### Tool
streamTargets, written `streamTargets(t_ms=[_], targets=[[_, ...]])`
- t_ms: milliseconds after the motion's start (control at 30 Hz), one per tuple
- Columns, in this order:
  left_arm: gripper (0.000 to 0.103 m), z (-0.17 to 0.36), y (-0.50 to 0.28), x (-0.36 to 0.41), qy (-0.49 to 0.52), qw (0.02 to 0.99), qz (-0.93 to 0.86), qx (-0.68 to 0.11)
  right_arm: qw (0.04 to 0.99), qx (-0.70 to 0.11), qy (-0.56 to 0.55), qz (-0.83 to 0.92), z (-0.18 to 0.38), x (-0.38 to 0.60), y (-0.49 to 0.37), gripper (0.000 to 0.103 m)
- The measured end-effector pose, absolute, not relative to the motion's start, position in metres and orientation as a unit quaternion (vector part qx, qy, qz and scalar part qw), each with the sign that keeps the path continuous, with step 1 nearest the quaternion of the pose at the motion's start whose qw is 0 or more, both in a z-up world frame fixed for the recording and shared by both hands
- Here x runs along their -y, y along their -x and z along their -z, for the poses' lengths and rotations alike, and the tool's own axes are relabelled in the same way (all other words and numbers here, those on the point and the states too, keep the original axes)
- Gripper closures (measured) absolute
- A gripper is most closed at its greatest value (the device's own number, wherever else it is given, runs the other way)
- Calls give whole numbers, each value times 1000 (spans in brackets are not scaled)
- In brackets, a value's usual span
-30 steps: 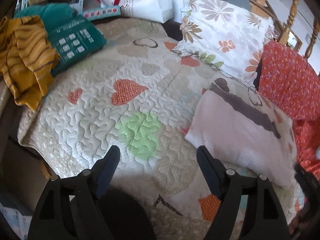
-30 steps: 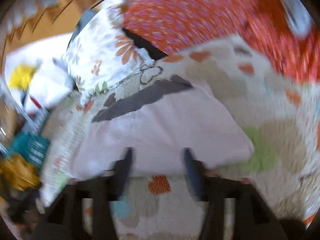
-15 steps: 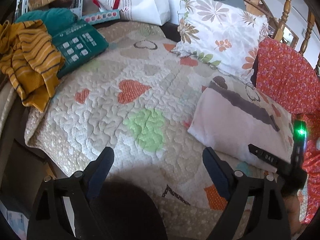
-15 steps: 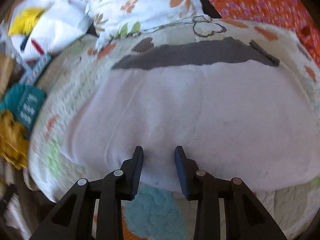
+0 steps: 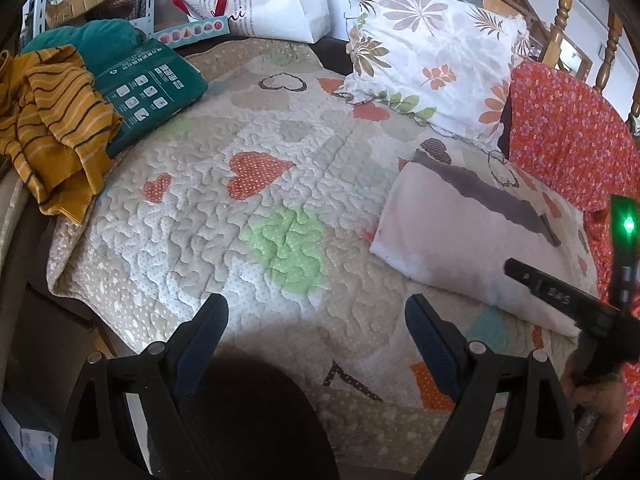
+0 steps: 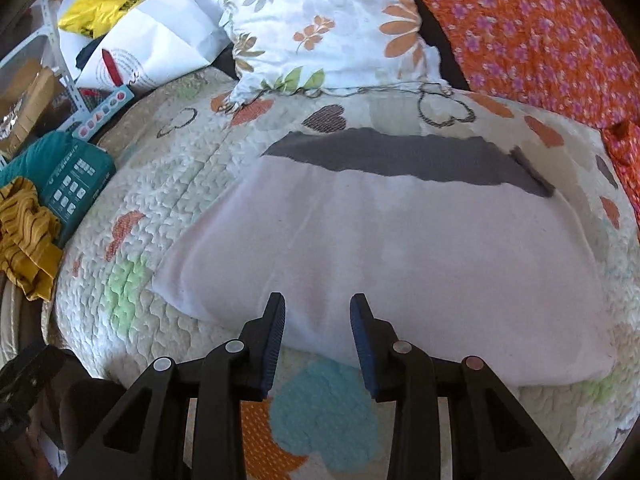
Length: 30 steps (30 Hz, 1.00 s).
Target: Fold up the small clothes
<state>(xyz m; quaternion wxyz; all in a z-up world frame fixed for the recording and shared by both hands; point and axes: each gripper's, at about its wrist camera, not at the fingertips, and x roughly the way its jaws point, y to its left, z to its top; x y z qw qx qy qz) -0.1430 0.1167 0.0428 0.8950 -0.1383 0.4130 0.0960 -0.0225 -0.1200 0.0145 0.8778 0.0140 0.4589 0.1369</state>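
Clothing is what we are after, and the piece in hand is the pale pink garment with a grey waistband, lying flat on the heart-print quilt. Nearest us, our right gripper sits at the garment's near hem, its jaws part-way open and straddling the edge, with no cloth pinched between them that we can see. Our left gripper hovers over bare quilt, jaws spread wide and holding nothing, with the garment well off to its right. We judge this to be the start of a fold: the near hem is about to be grasped. Next we should close on the hem, lift it and carry it toward the waistband. Farther back lie a floral pillow, an orange flowered cloth, and a mustard striped garment.
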Motion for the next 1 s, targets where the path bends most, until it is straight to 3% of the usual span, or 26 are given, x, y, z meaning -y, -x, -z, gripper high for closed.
streamTargets(t_ms=[100, 267, 1000], targets=[[14, -41, 144, -118, 132, 894, -103, -415, 860, -491, -1, -139, 9, 107, 17, 62], [14, -37, 144, -122, 137, 890, -102, -422, 857, -496, 11, -140, 16, 101, 18, 47], [14, -5, 128, -121, 136, 869, -103, -464, 870, -466, 85, -139, 26, 91, 45, 36]])
